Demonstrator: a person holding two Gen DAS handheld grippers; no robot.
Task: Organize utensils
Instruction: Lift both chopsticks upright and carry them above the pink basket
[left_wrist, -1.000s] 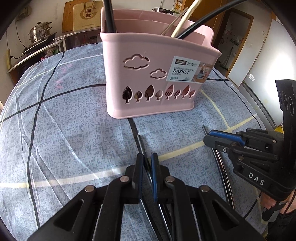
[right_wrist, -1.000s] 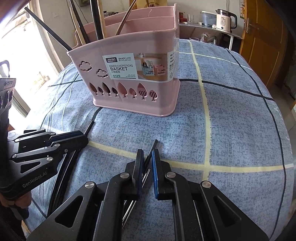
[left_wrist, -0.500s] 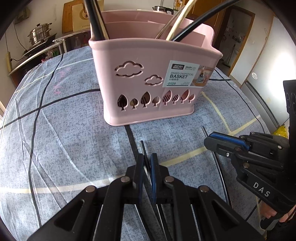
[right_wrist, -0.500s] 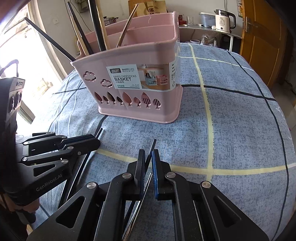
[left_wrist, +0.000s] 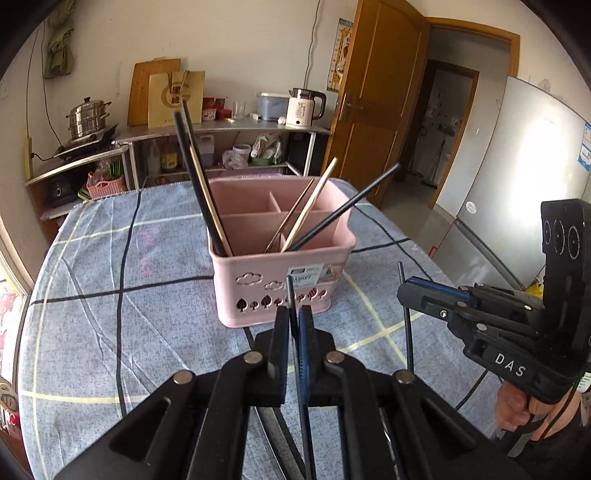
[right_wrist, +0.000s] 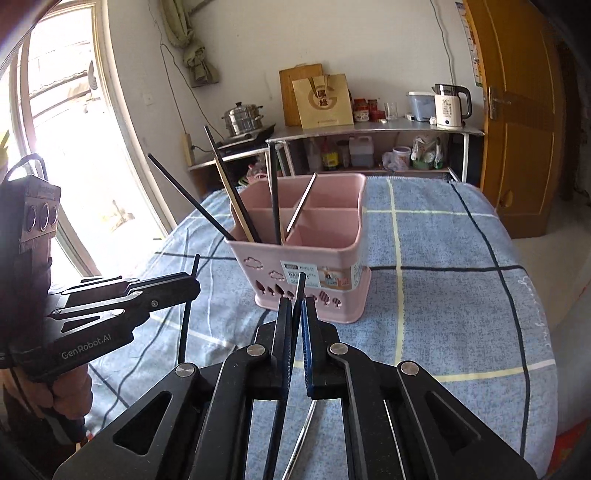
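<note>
A pink divided basket (left_wrist: 258, 280) (right_wrist: 332, 295) stands on the blue checked tablecloth and holds several chopsticks, black and wooden. My left gripper (left_wrist: 293, 314) is shut on a black chopstick (left_wrist: 290, 295), lifted above the cloth just in front of the basket. My right gripper (right_wrist: 297, 306) is shut on a black chopstick (right_wrist: 300, 286) too, also raised in front of the basket. Each gripper shows in the other's view: the right one (left_wrist: 406, 295) with its chopstick (left_wrist: 406, 332), the left one (right_wrist: 194, 286) with its chopstick (right_wrist: 184, 325).
The table is covered by the blue cloth (left_wrist: 92, 332). A shelf with a steel pot (left_wrist: 86, 118), a kettle (left_wrist: 303, 109) and jars runs along the back wall. A wooden door (left_wrist: 376, 122) is at the right, a window (right_wrist: 74, 147) at the left.
Both grippers have risen up and back from the cloth, each lifting its black chopstick. The basket now looks smaller and its open top is in view.
</note>
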